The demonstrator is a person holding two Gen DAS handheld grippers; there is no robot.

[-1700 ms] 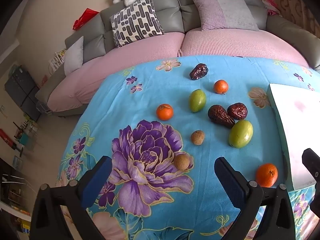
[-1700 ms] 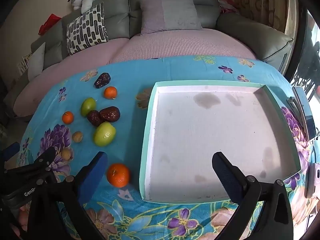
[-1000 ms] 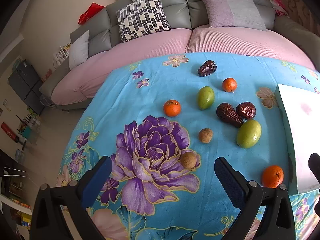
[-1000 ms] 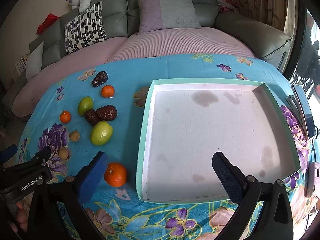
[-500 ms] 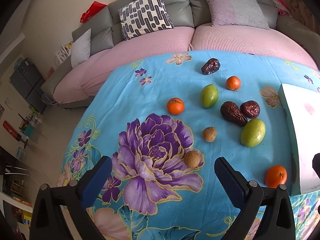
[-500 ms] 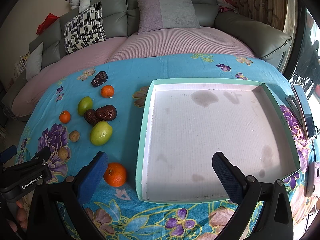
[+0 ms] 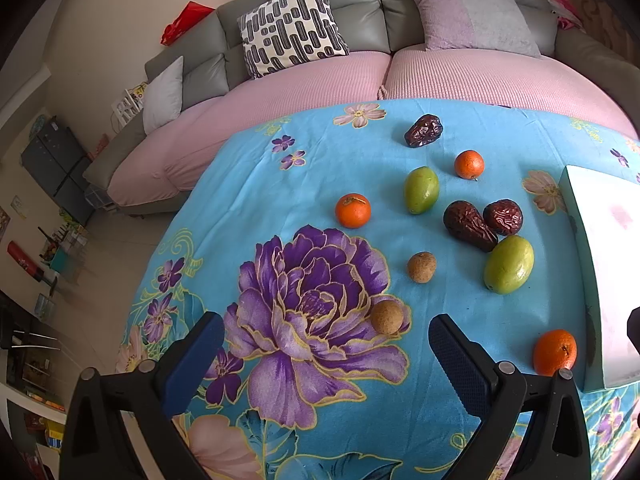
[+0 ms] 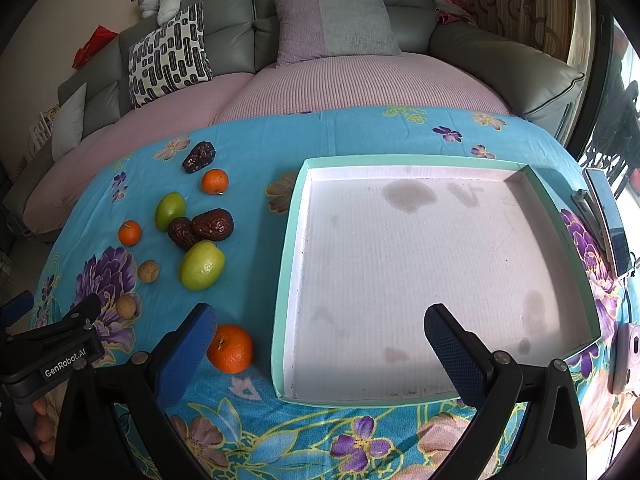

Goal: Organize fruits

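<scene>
Right wrist: right claw [image 8: 320, 338] gaping (nothing held) over tray [image 8: 286, 280].

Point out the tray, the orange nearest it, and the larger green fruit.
tray [image 8: 289, 264], right wrist view, on its mint-green left wall.
orange nearest the tray [image 8: 231, 349], right wrist view, on the middle of its peel.
larger green fruit [image 8: 201, 265], right wrist view, on the middle of its skin.

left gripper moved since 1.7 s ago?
Yes. The left gripper has shifted left and slightly back: in its view the round brown fruit now lies nearer the right finger, and less of the tray shows at the right edge.
</scene>
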